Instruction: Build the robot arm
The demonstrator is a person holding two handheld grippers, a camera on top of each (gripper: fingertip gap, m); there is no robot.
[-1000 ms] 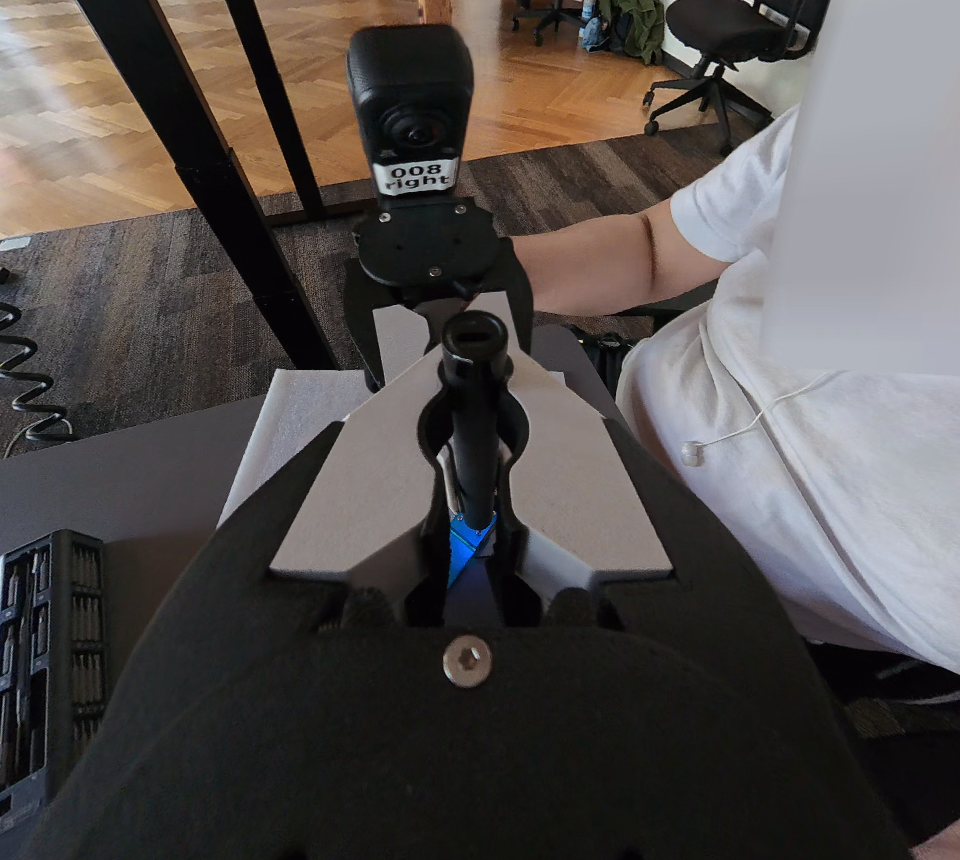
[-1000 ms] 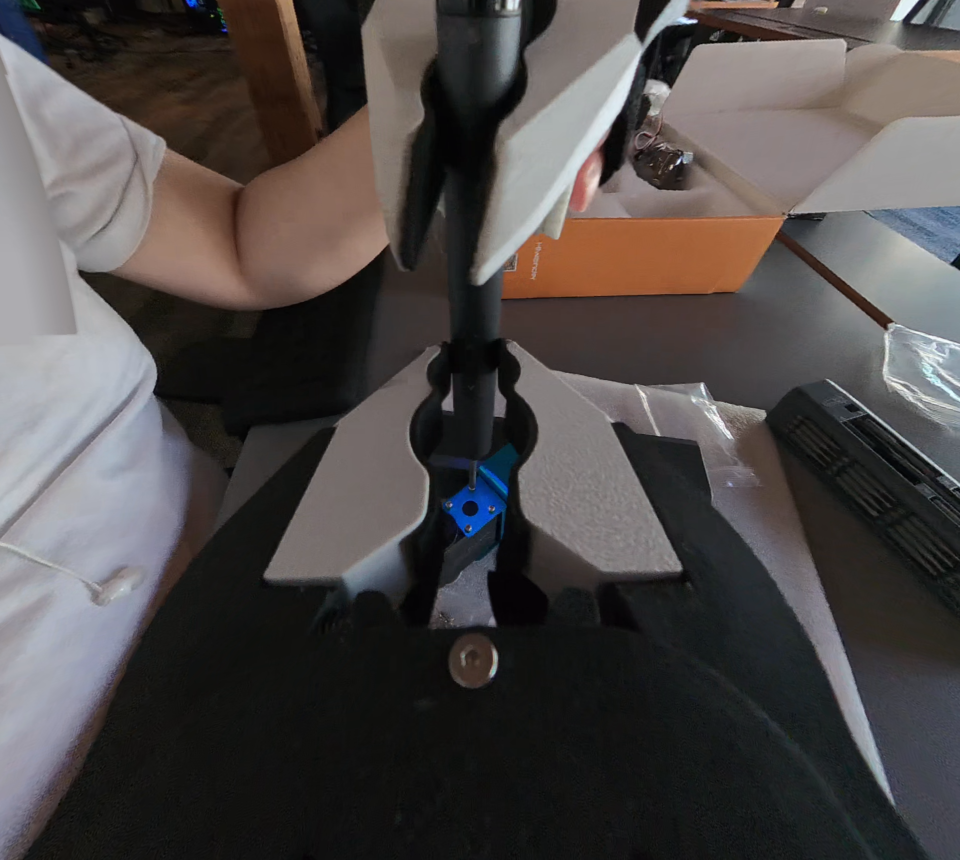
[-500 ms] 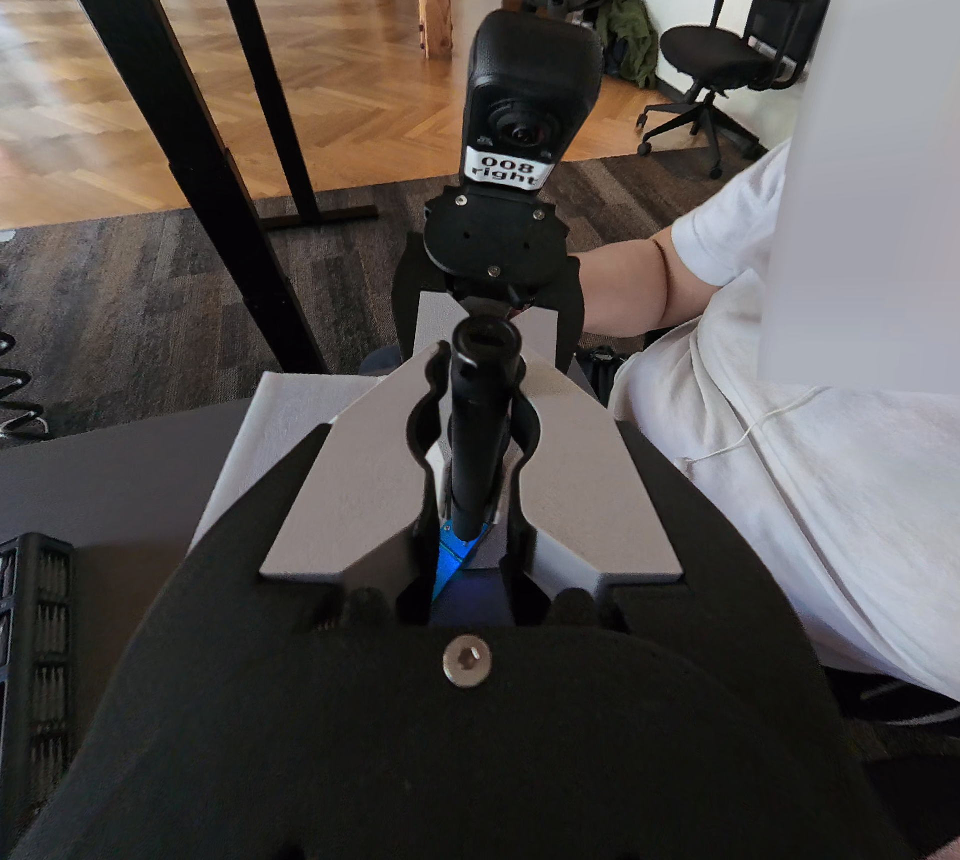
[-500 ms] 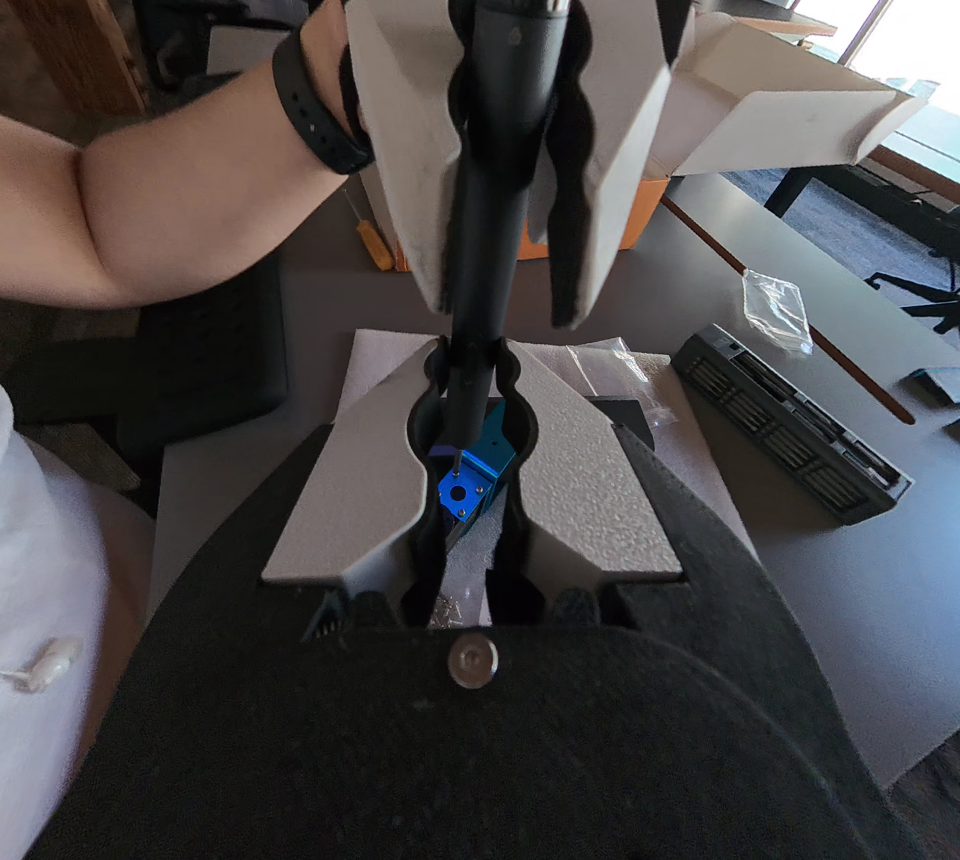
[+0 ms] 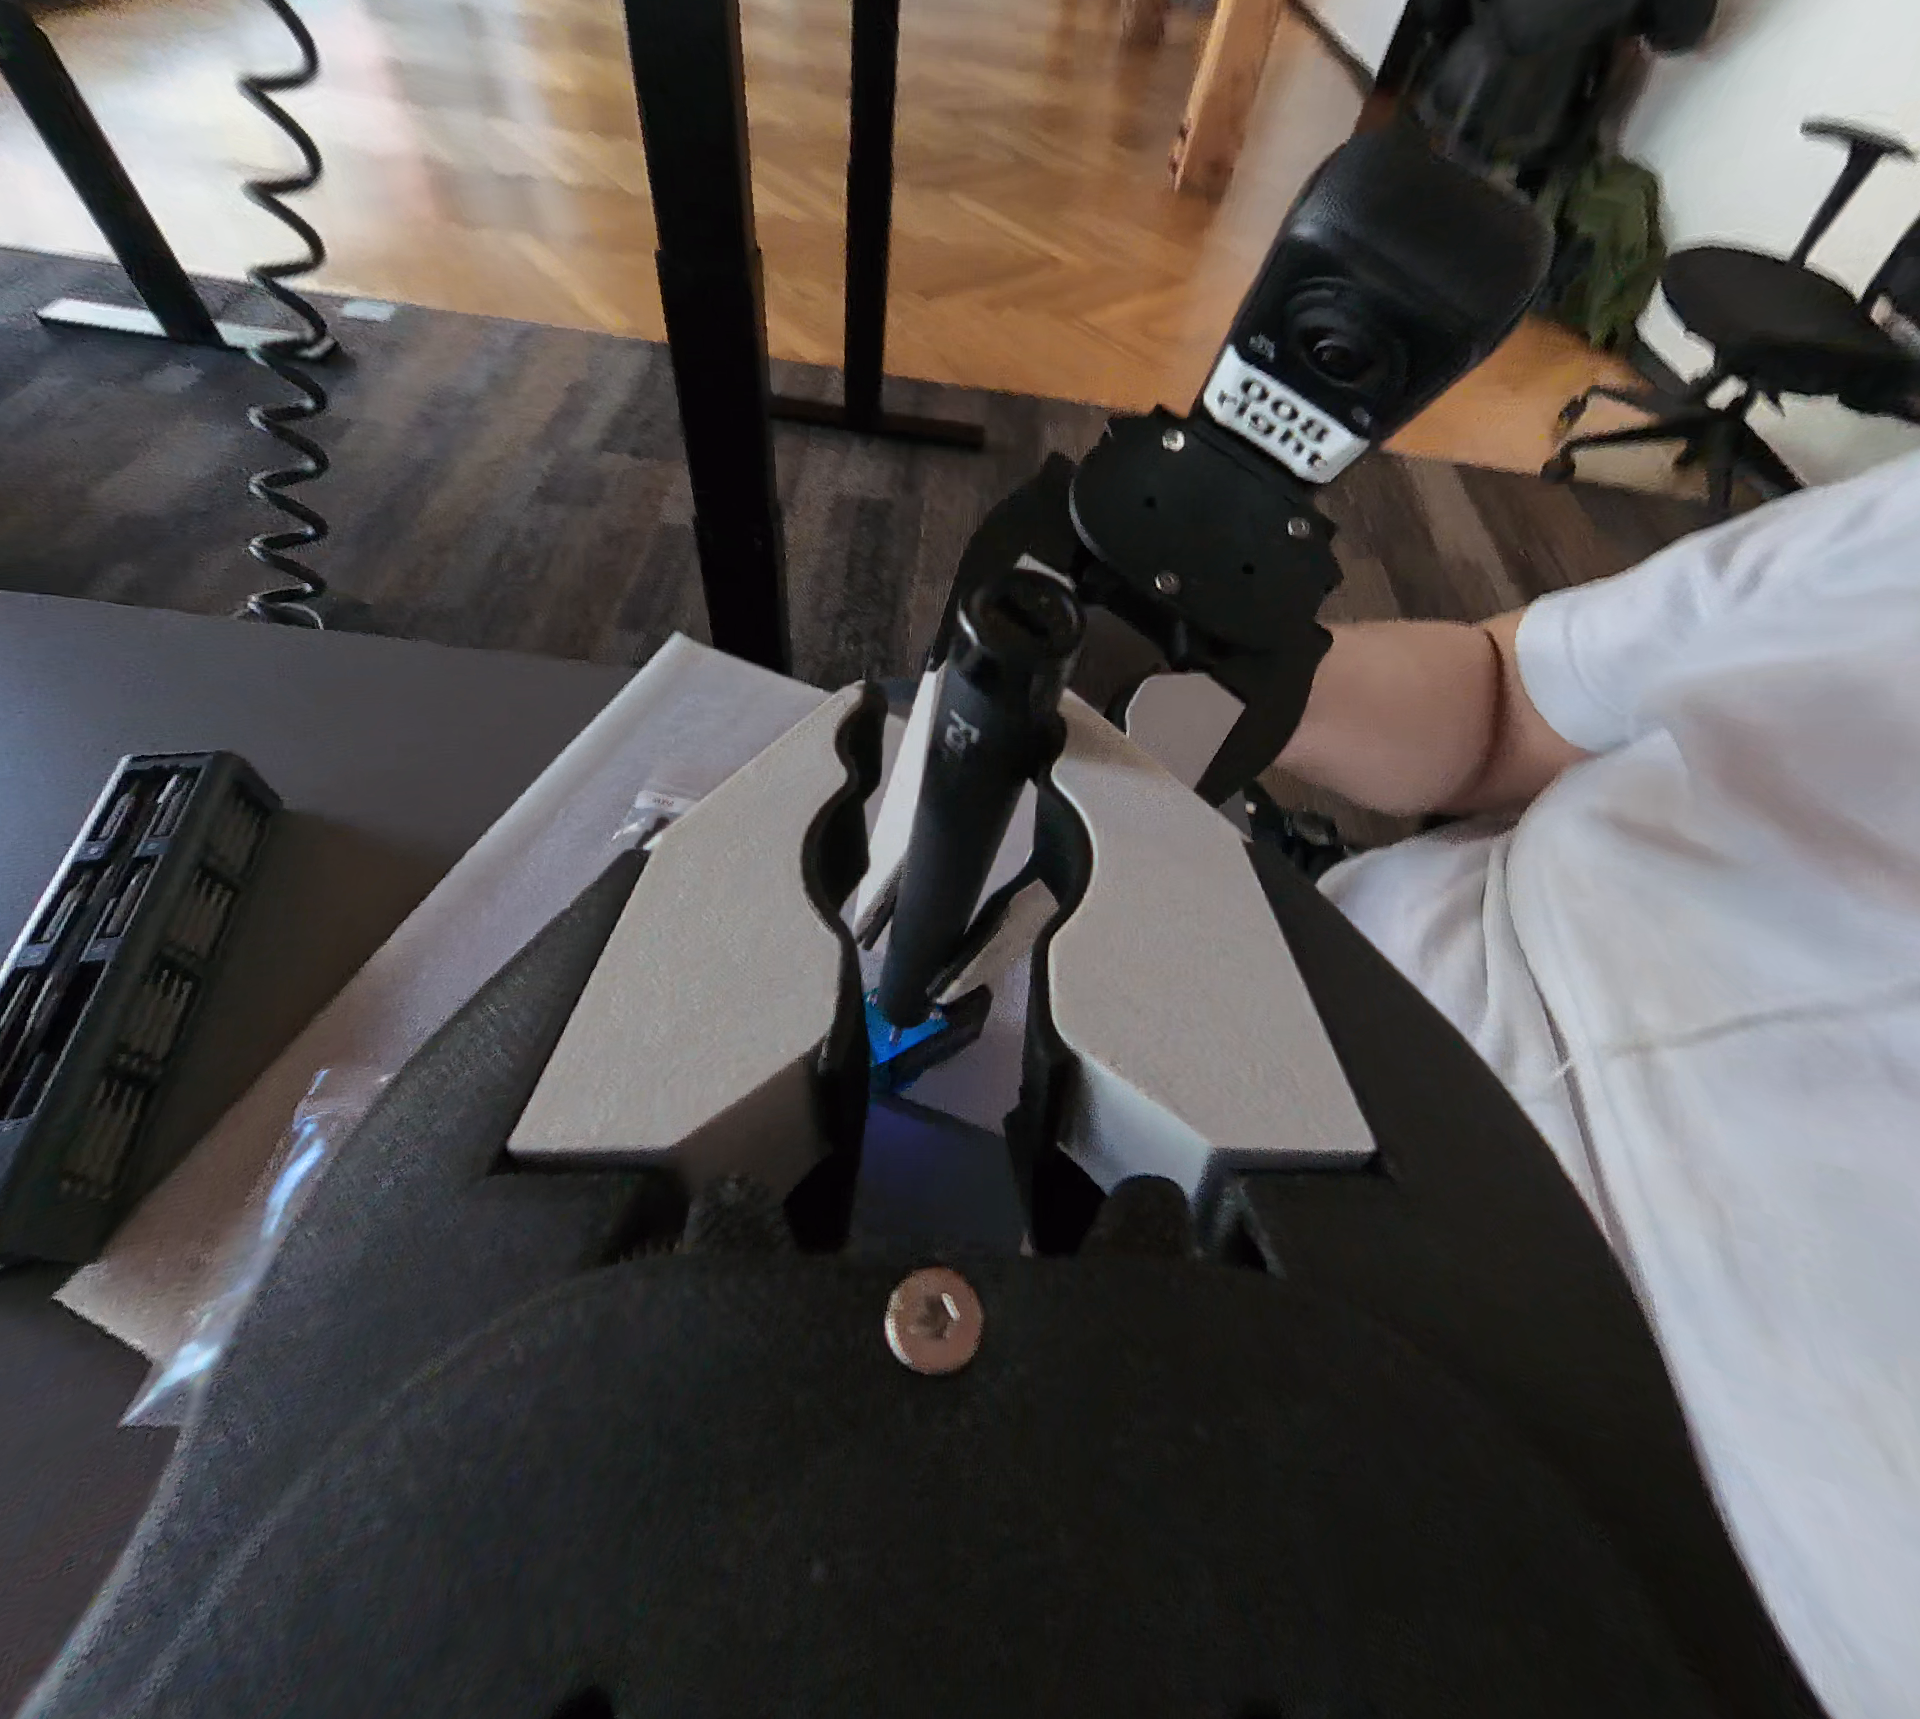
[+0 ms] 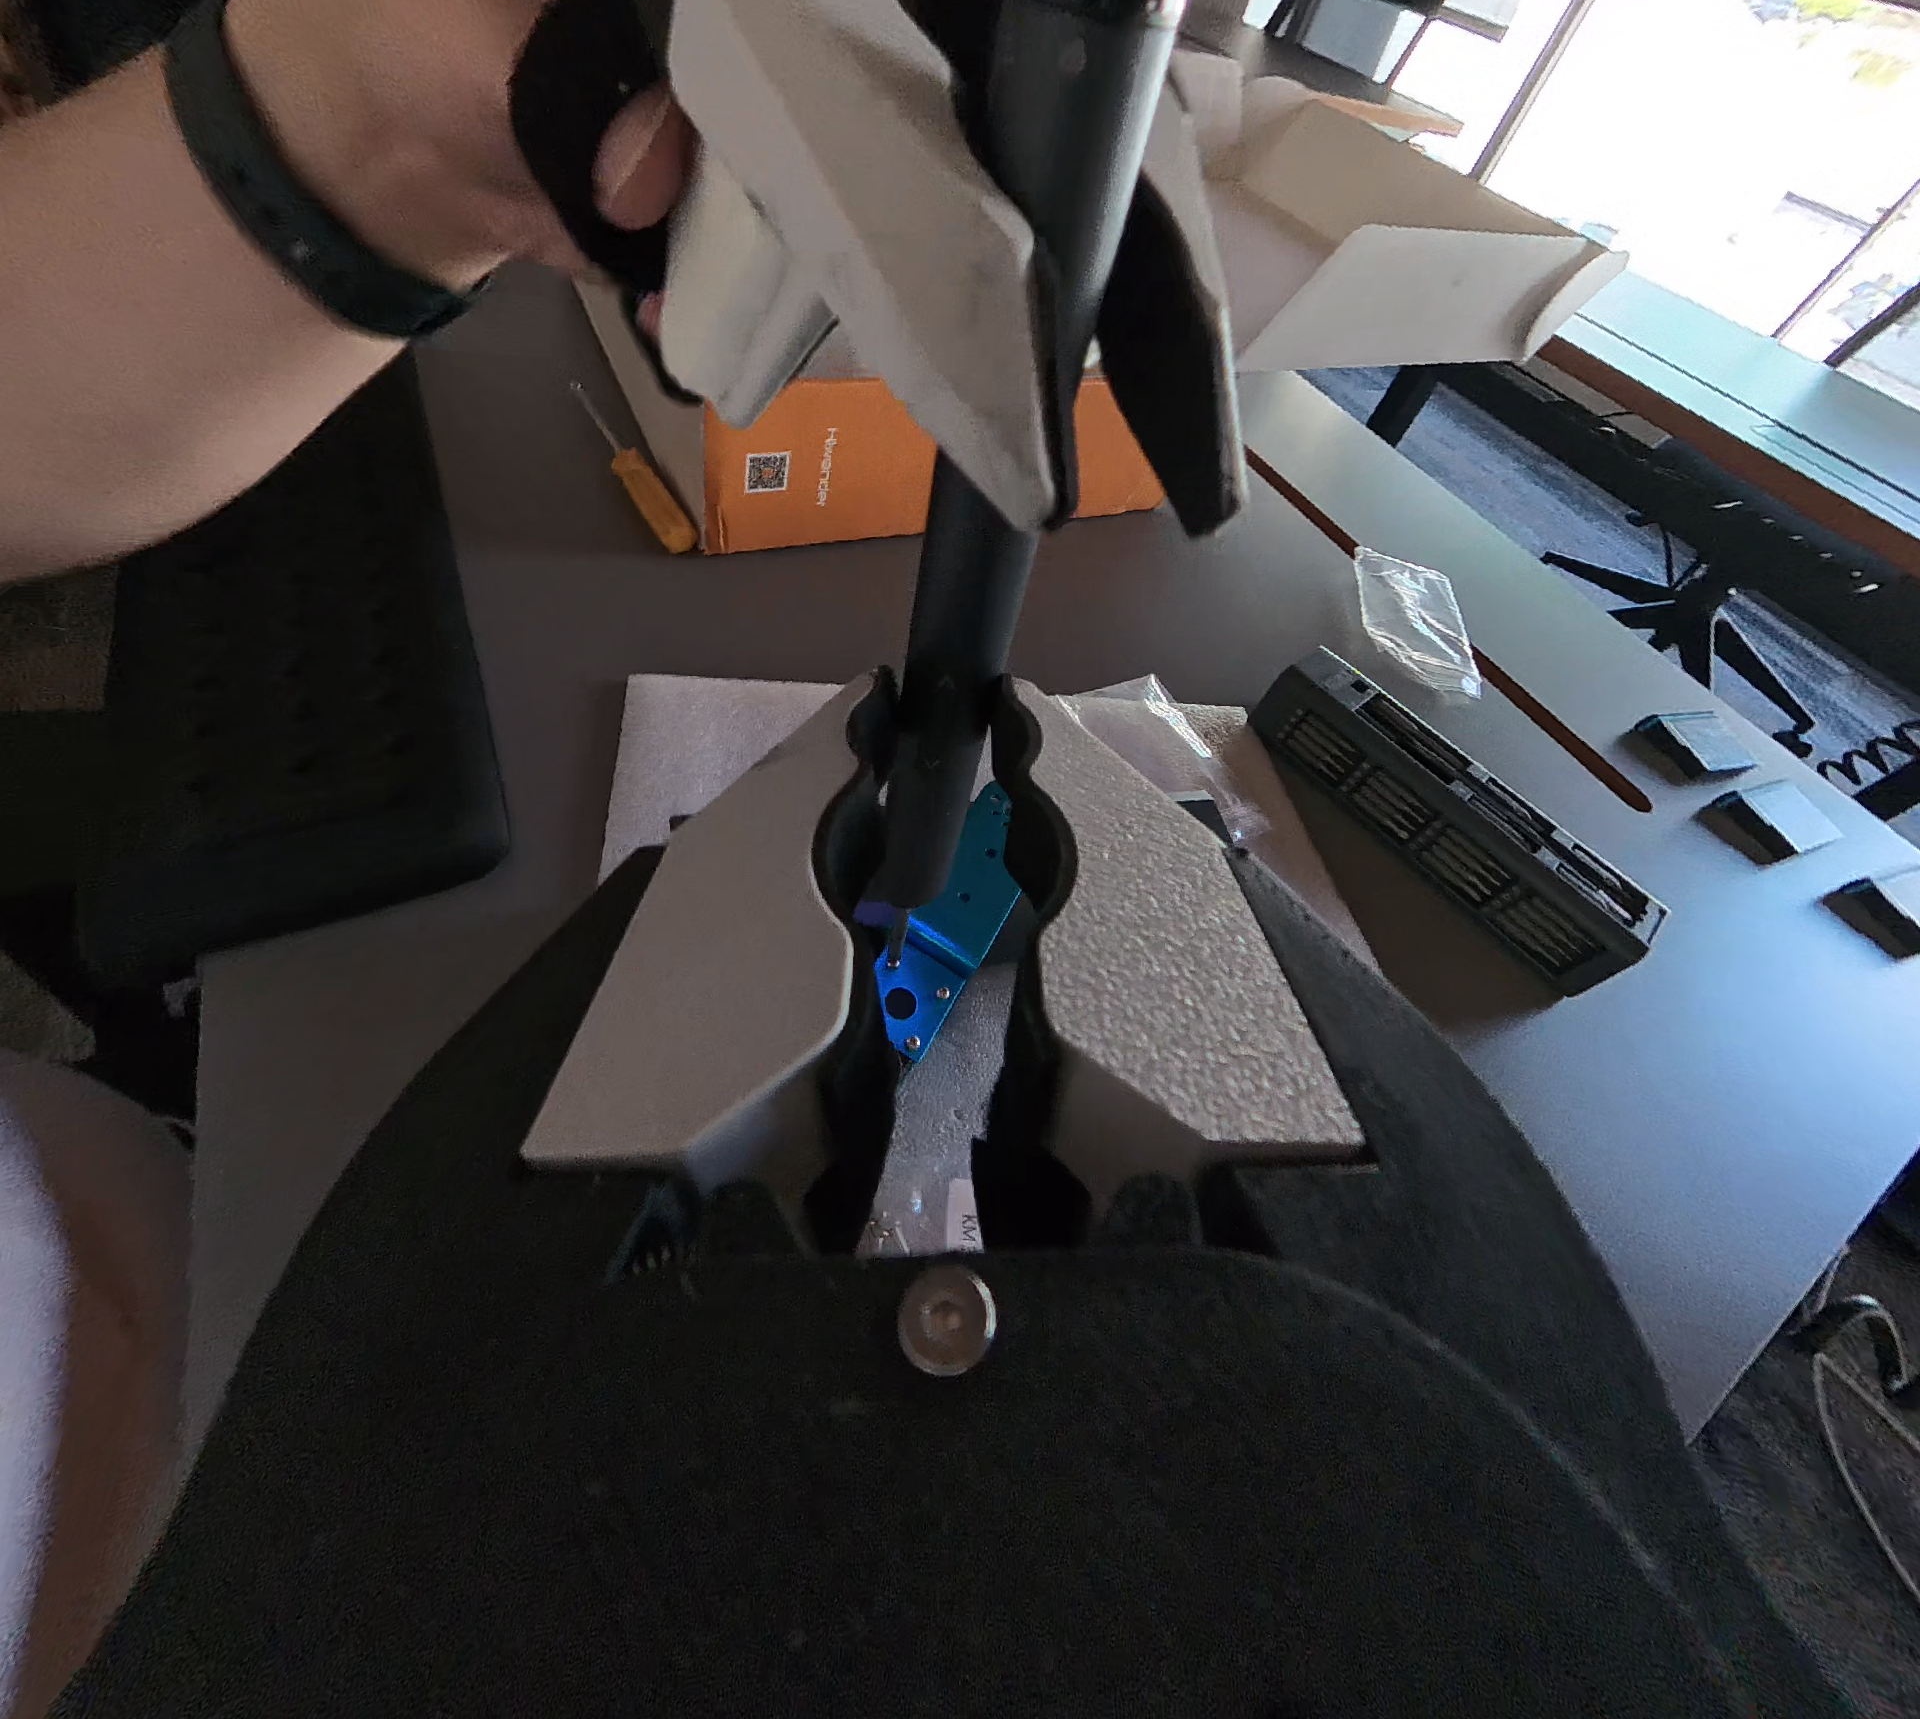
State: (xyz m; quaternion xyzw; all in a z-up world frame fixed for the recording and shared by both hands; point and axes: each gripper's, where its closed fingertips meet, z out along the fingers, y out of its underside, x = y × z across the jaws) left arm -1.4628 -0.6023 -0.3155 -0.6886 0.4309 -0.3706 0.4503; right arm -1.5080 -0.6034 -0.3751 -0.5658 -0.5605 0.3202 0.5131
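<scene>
A black pen-shaped screwdriver [image 5: 966,817] stands nearly upright, leaning a little. Its tip rests on a small blue metal bracket [image 6: 935,963] that lies on a white foam sheet [image 6: 707,744]. My left gripper [image 5: 961,719] is shut on the screwdriver's upper shaft. My right gripper [image 6: 940,693] is shut on the lower shaft, just above the bracket. The left wrist view shows the right gripper's body and camera [image 5: 1195,526] beyond the tool, and the bracket [image 5: 904,1041] low between my fingers. The right wrist view shows the left gripper's grey finger [image 6: 862,215] and the hand holding it.
A black bit case [image 6: 1455,848] lies right of the foam, also in the left wrist view [image 5: 114,973]. An orange box [image 6: 831,474], a yellow-handled screwdriver [image 6: 649,495] and a clear bag [image 6: 1413,620] lie farther back. The person's white shirt [image 5: 1662,942] is close by. Spacing between my two grippers at the tips: around 7 cm. The right tips stand about 25 cm off the black bit case [image 6: 1455,848]. It turns up in the left wrist view [image 5: 187,926] as well.
Both views have swung round the screwdriver: the right gripper now sits farther right and tilted in the left view, and the tool leans more. Both grips look unchanged.
</scene>
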